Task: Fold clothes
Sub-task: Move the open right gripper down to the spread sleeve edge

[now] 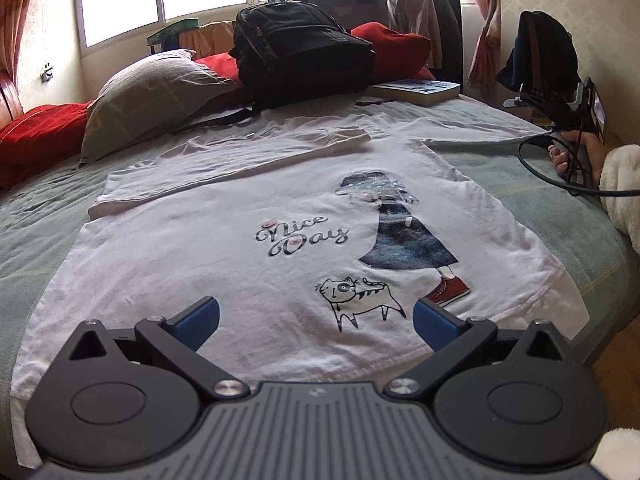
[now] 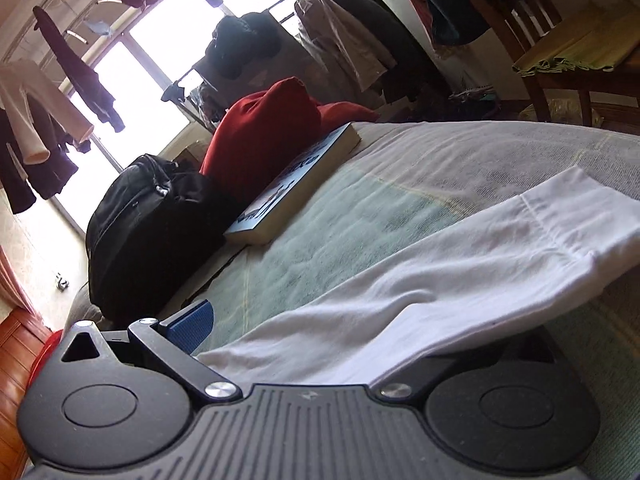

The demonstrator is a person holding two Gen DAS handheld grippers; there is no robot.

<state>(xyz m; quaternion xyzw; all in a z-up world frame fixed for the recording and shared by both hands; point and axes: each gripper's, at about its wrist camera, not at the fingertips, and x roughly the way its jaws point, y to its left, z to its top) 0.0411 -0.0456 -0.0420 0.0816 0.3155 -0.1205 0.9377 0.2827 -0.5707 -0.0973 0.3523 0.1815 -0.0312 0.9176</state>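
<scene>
White printed T-shirt on bed, one sleeve folded in, two claws at work.

Left claw: blue fingers spread wide, holding nothing, over the hem of the white T-shirt. T-shirt lies flat, print up, on the green bed; one sleeve folded across the chest. Right claw: the other sleeve is draped over it and hides one finger, so grip cannot be told. Behind: book, black backpack, grey pillow, red bedding.
</scene>
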